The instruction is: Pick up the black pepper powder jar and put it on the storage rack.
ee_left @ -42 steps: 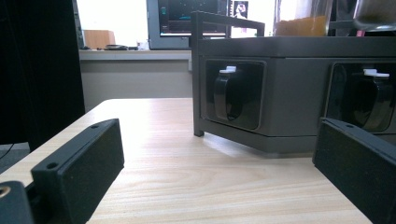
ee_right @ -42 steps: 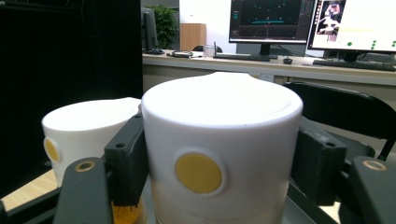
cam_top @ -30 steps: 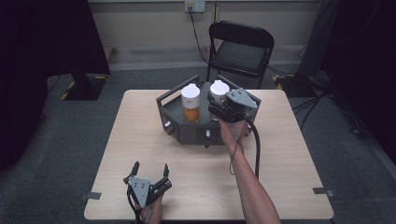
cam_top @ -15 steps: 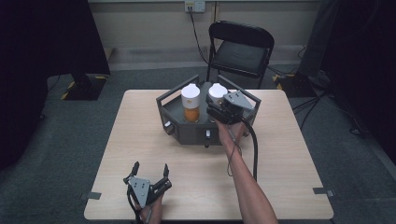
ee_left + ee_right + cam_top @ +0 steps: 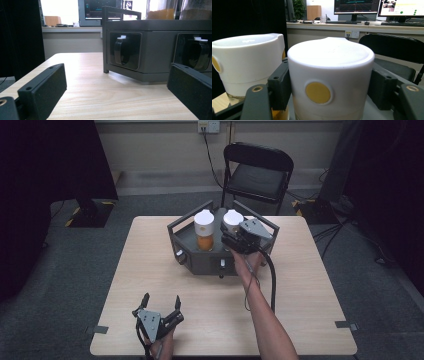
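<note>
Two white-capped jars sit in dark rack [image 5: 200,262] mid-bench. My right gripper [image 5: 329,87] clamped on cap of right jar [image 5: 330,75]; left jar [image 5: 204,229] beside it. My left gripper [image 5: 161,307] spread, holding nothing, well short of rack.

Left gripper [image 5: 161,304]: black body, grey three-cornered top plate, two flat black rectangular jaws with small screw holes. Right gripper [image 5: 234,236]: same build, thick black cable trailing along a bare, sleeveless forearm [image 5: 260,307]
</note>
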Available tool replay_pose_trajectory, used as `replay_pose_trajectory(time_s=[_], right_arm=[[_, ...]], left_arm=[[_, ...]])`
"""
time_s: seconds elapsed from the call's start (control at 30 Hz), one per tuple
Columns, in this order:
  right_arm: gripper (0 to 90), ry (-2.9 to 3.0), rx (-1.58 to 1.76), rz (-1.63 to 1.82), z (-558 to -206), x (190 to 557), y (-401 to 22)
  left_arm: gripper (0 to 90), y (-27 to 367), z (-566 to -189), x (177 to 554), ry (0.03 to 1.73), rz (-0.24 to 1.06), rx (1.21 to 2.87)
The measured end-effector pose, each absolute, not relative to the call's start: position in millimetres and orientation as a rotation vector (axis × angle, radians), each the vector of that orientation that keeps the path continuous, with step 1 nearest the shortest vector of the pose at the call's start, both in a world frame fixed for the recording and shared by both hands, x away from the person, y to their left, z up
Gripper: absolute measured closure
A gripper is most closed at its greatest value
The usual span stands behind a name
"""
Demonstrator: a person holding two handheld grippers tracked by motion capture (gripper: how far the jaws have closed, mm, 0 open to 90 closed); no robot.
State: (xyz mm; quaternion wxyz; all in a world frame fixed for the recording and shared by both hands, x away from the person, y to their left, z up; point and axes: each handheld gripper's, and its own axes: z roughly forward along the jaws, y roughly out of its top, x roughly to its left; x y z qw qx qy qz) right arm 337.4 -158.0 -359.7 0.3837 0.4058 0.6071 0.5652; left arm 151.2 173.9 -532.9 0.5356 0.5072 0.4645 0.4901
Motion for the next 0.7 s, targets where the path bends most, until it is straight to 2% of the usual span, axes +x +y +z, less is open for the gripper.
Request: replay_pose_trajectory(time_s=[0.47,0.57,0.63,0.7], right_arm=[[29.1,1.545,1.035,1.454,-360.8,338.8,-159.7],[16.3,1.514,1.018,1.423,-363.9,336.7,-154.3],[4.4,1.496,1.017,1.398,-364.6,334.7,-149.8],[1.0,1.491,1.017,1.392,-365.3,334.5,-149.0]], left_arm=[[2.2,172.9,-532.6,151.2,1.110,1.171,1.207],[2.2,173.1,-532.7,151.2,1.109,1.171,1.208],[2.2,173.0,-532.5,151.3,1.110,1.170,1.208],[2.2,173.0,-532.5,151.4,1.109,1.171,1.209]])
